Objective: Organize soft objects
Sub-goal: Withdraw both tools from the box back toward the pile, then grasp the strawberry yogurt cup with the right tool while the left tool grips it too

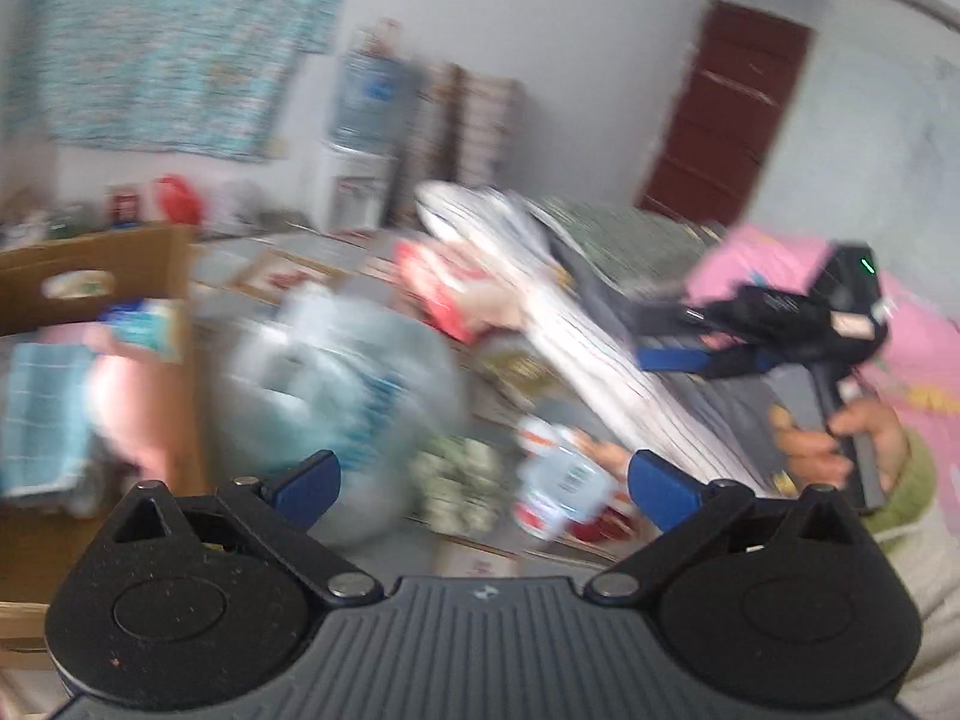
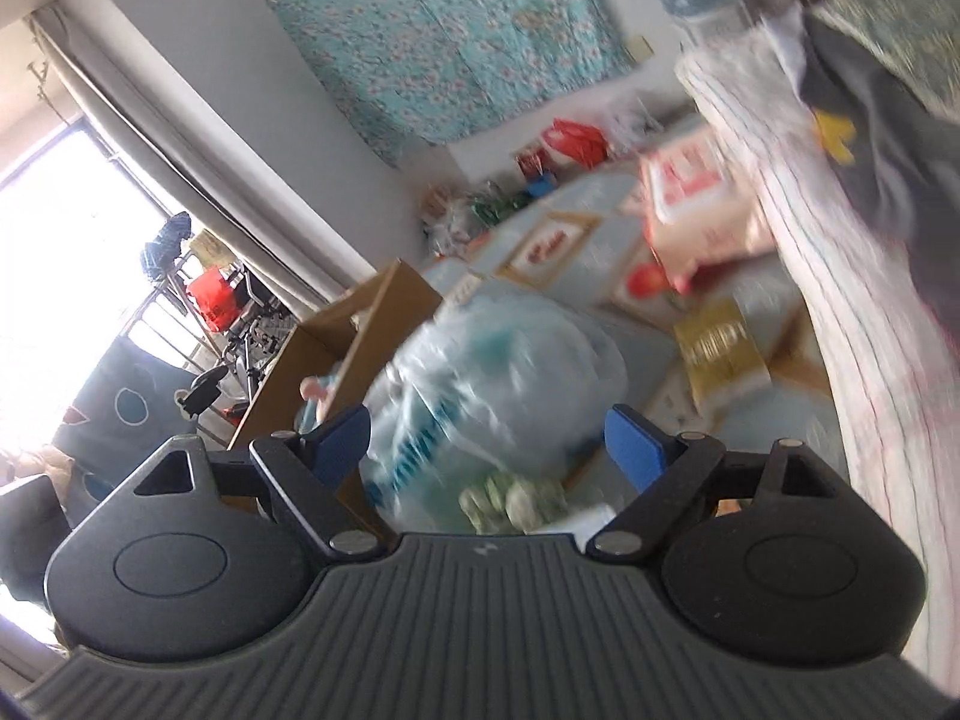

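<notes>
Both claws – left claw (image 1: 483, 483), right claw (image 2: 486, 441) – gape empty, the blurred, seemingly plastic-wrapped bundle (image 2: 498, 372) just ahead.

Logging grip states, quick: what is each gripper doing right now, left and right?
Left gripper: open, nothing between the pads.
Right gripper: open, holding nothing; the clear plastic bag lies beyond its fingers.

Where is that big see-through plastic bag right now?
In both wrist views the clear plastic bag sits left of centre, just right of the open cardboard box.
</notes>
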`<state>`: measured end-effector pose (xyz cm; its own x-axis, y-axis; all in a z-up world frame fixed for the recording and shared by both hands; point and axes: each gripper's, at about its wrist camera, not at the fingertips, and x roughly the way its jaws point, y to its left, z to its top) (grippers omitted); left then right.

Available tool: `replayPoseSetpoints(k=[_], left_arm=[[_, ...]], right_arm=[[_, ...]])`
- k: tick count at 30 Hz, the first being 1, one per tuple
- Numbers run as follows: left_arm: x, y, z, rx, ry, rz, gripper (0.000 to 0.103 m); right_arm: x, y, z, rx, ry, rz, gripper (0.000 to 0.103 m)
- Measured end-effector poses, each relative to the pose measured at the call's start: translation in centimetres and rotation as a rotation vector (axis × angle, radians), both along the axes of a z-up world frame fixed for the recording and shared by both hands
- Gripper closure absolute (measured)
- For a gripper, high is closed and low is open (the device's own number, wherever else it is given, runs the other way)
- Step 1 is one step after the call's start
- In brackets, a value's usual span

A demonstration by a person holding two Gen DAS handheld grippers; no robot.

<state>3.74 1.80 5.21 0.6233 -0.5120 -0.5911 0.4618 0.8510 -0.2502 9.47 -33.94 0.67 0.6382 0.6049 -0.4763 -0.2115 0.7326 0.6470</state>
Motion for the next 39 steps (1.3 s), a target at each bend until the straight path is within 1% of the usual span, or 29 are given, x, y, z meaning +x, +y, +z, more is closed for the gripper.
replayPoseSetpoints(k=[2,4,6,8,11,13,15,16,18,21,26,30,32,33,34,35,38,39], left_arm=[[0.2,-2.9,-1.7,0.032,0.006,-0.040,0.001],[0.2,-5.9,-3.4,0.080,0.013,-0.061,0.001],[0.2,-8.4,-5.2,0.135,0.003,-0.082,0.001],[-0.1,-10.0,-6.9,0.187,-0.031,-0.094,0.001],[0.0,-12.6,-9.1,0.286,-0.107,-0.092,0.003],[0.2,-13.5,-10.0,0.314,-0.126,-0.096,0.005],[0.6,-13.9,-10.6,0.300,-0.133,-0.109,0.005],[0.9,-14.1,-10.9,0.292,-0.128,-0.109,0.007],[1.4,-14.3,-11.4,0.275,-0.118,-0.107,0.010],[2.5,-14.3,-12.2,0.262,-0.086,-0.091,0.018],[3.6,-14.0,-12.6,0.239,-0.066,-0.065,0.030],[4.4,-14.4,-12.9,0.231,-0.073,-0.056,0.033],[4.6,-14.6,-13.1,0.230,-0.079,-0.054,0.038],[4.6,-14.7,-13.2,0.230,-0.080,-0.056,0.040],[4.7,-14.8,-13.2,0.228,-0.079,-0.057,0.045],[4.8,-14.8,-13.3,0.225,-0.075,-0.055,0.047],[4.8,-14.8,-13.3,0.218,-0.073,-0.046,0.047],[4.9,-14.8,-13.2,0.215,-0.072,-0.043,0.047]], right_arm=[[-0.4,-0.3,-1.4,0.022,0.014,0.004,0.017],[-0.7,-0.7,-2.7,0.045,0.029,0.013,0.017],[-0.9,-0.9,-3.9,0.063,0.040,0.023,0.017],[-1.1,-0.7,-4.5,0.067,0.030,0.034,0.017],[-1.0,-0.2,-5.2,0.050,0.014,0.049,0.019],[-1.0,0.0,-5.9,0.035,0.012,0.061,0.025],[-0.5,0.4,-6.5,0.028,0.020,0.074,0.028],[-0.4,0.4,-6.9,0.027,0.026,0.076,0.033],[-0.1,0.5,-7.7,0.029,0.051,0.076,0.040],[0.5,0.6,-9.0,0.037,0.084,0.076,0.047],[1.2,1.0,-10.6,0.044,0.118,0.076,0.051],[1.3,1.1,-10.8,0.046,0.107,0.075,0.051],[1.4,1.1,-11.0,0.051,0.105,0.075,0.051],[1.4,1.2,-11.0,0.052,0.104,0.076,0.052],[1.3,1.2,-11.1,0.055,0.102,0.079,0.056],[1.3,1.1,-11.1,0.061,0.103,0.081,0.057],[1.3,1.1,-11.1,0.054,0.097,0.077,0.062],[1.2,1.1,-11.2,0.052,0.096,0.076,0.065]])
